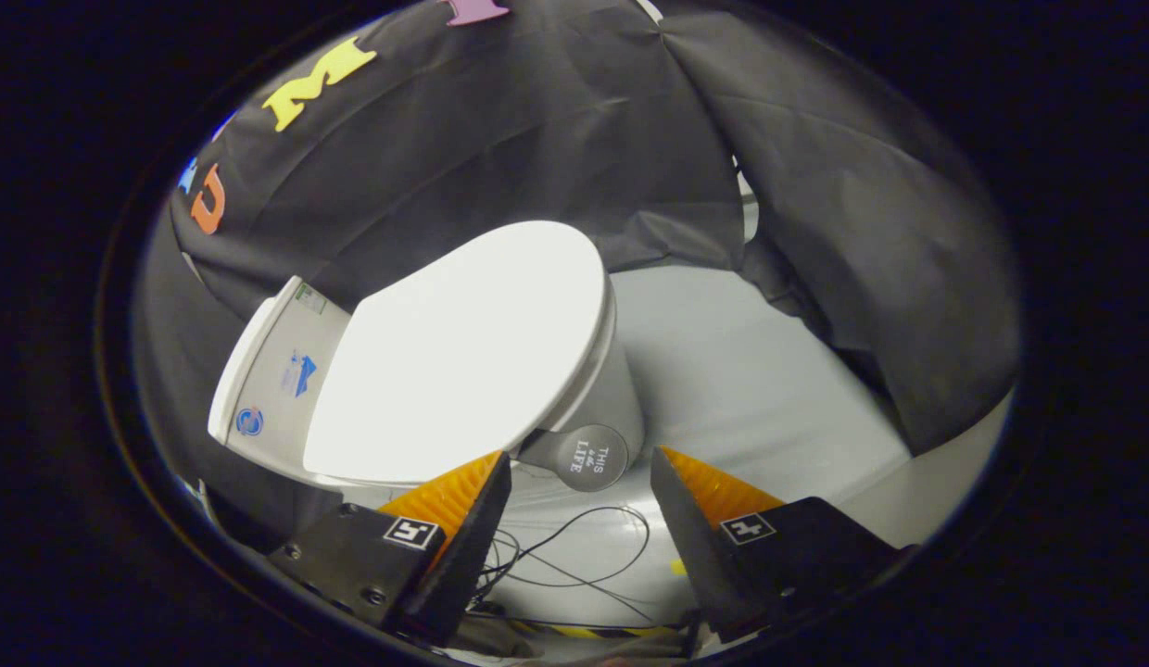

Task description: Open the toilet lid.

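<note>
On the pale floor (769,371), the closed toilet lid (463,352) lies just beyond the gripper (579,468) fingers, spread apart.

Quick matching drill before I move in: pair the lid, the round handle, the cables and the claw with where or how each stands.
1 toilet lid
2 round grey handle
3 black cables
4 claw

a on the floor beyond the fingers
b open, holding nothing
c down, closed over the bowl
d at the lid's rim, just ahead between the fingers

Pairs: 1-c, 2-d, 3-a, 4-b
</note>
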Demonstrator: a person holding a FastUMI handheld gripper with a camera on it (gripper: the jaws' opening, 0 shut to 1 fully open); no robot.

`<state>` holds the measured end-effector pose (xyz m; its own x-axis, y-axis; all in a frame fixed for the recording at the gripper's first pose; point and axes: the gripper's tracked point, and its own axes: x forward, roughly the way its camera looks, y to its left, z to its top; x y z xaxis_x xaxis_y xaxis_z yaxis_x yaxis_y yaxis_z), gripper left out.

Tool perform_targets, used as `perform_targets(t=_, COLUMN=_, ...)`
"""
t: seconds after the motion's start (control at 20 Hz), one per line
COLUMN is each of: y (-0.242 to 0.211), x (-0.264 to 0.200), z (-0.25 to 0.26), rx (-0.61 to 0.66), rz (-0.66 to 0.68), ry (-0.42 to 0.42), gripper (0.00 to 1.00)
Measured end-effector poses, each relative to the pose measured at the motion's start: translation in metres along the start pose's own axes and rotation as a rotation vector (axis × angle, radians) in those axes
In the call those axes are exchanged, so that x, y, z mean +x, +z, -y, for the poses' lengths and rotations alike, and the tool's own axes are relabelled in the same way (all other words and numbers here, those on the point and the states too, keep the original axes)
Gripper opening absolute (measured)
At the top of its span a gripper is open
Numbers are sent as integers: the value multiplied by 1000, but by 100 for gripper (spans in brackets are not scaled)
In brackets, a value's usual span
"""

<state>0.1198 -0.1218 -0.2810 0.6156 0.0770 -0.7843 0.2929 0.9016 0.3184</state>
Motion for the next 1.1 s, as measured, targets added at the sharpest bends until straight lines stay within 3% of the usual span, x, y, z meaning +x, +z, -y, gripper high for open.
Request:
perform_targets(t=0.35, y=-6, x=27, z=-7, rx=196, rz=-50, ry=138, gripper=77)
perform_targets(t=0.85, y=13, x=25, z=-6, rx=531, rz=-18, ry=299, gripper=37)
perform_targets(t=1.1, y=27, x=15, z=-11, rx=538, rz=51, ry=328, gripper=24)
